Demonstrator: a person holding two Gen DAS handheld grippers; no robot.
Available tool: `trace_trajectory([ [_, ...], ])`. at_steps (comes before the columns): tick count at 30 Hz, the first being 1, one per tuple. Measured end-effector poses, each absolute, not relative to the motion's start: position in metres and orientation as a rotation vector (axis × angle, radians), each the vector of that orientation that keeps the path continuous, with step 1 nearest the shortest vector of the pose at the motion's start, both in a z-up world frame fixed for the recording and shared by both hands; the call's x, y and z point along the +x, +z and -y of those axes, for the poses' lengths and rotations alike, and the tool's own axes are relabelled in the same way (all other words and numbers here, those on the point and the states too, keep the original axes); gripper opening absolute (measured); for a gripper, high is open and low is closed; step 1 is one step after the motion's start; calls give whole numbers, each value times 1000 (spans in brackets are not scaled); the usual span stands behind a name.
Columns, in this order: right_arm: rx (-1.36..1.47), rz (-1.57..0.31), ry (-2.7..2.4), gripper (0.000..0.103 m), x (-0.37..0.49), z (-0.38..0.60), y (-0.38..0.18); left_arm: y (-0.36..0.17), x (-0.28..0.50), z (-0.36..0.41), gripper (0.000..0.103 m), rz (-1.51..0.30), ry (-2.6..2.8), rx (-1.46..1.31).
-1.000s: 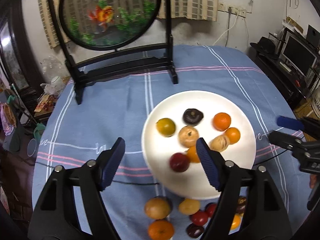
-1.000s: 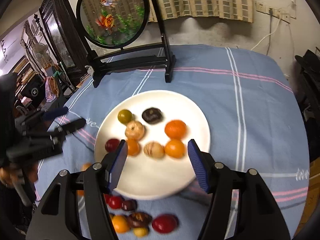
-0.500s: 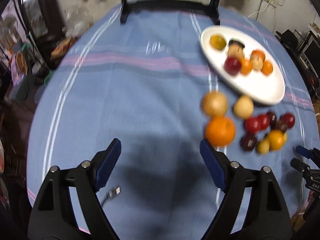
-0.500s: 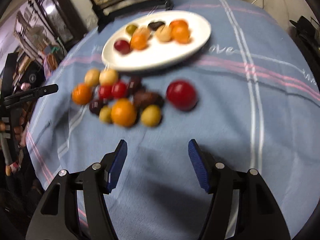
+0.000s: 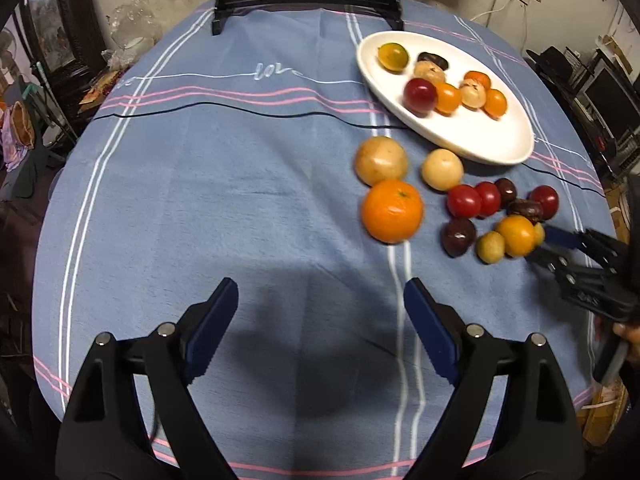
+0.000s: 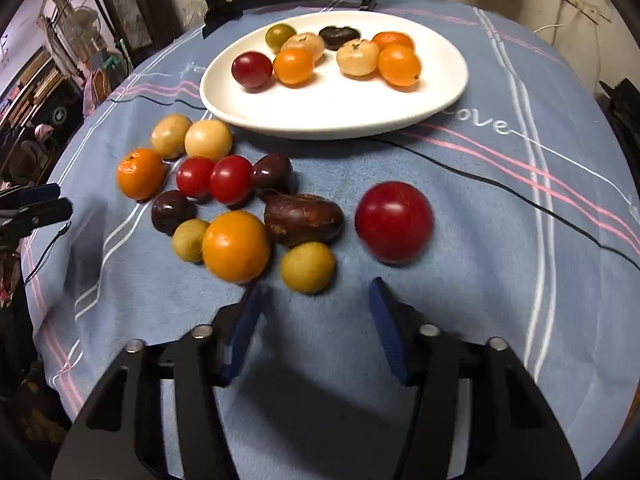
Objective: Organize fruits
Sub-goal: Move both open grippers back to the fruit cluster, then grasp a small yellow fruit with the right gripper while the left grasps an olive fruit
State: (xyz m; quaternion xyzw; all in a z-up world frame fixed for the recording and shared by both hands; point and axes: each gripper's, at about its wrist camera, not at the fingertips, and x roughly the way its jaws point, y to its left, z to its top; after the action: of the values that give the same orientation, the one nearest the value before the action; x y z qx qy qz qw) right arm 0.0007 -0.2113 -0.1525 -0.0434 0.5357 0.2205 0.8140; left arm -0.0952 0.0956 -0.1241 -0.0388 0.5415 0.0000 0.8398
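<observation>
— Nearest the lens, short of the white plate [image 6: 448, 92], what does the right hand-held gripper [image 6: 316, 332] do?

— It hangs over bare blue cloth [image 6: 480, 280] on the bench, jaws just narrowed, nothing between them, released. A yellow-green fruit [image 6: 307, 267] sits just beyond its fingertips.

— And the left hand-held gripper [image 5: 320, 328]?

— Spread wide, its jaws have just been widening over empty cloth; a big orange [image 5: 392, 210] lies beyond its right finger.

— Where is the loose fruit?

— Clustered on the cloth just on the near side of the plate: an orange fruit [image 6: 236, 246], a brown oblong one [image 6: 304, 220], two red ones [image 6: 214, 178], and a large red fruit [image 6: 394, 222] apart to the right.

— On the plate?

— Eight pieces, toward its far half.
</observation>
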Motion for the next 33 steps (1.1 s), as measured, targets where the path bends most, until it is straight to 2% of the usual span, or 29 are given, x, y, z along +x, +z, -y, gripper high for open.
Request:
trace_trajectory([
  [4,-99,-1161,500,27,5,210,-149,-118,-94,-69,86,-1133,-95,-56],
  [10,-20,-1174,499,28,-13,234,-139,-105,-96,7,84,-1042,-373,105],
  [12,27,-1181,487,28,-19,243,-138,-109,-95,29,68,-1017,-435,182],
  [13,44,-1185,481,28,-21,247,-139,-113,-94,39,63,-1011,-462,222],
  [14,59,-1191,472,28,-23,250,-140,-120,-92,50,52,-1010,-485,268],
  [15,67,-1194,468,28,-26,253,-140,-126,-89,54,44,-1016,-492,288],
  [17,86,-1196,461,28,-31,257,-140,-141,-81,60,39,-1038,-500,318],
  [23,131,-1193,459,28,-40,266,-137,-153,-68,59,40,-981,-549,399],
  [25,136,-1194,455,28,-41,266,-137,-152,-65,58,36,-973,-572,404],
  [27,137,-1192,455,28,-41,265,-137,-150,-64,54,10,-967,-575,414],
  [28,138,-1189,456,28,-41,266,-136,-148,-63,50,4,-980,-579,393],
  [29,141,-1182,458,28,-40,265,-134,-144,-61,39,0,-999,-588,334],
  [33,157,-1172,470,28,-37,263,-129,-135,-67,19,0,-977,-582,283],
])
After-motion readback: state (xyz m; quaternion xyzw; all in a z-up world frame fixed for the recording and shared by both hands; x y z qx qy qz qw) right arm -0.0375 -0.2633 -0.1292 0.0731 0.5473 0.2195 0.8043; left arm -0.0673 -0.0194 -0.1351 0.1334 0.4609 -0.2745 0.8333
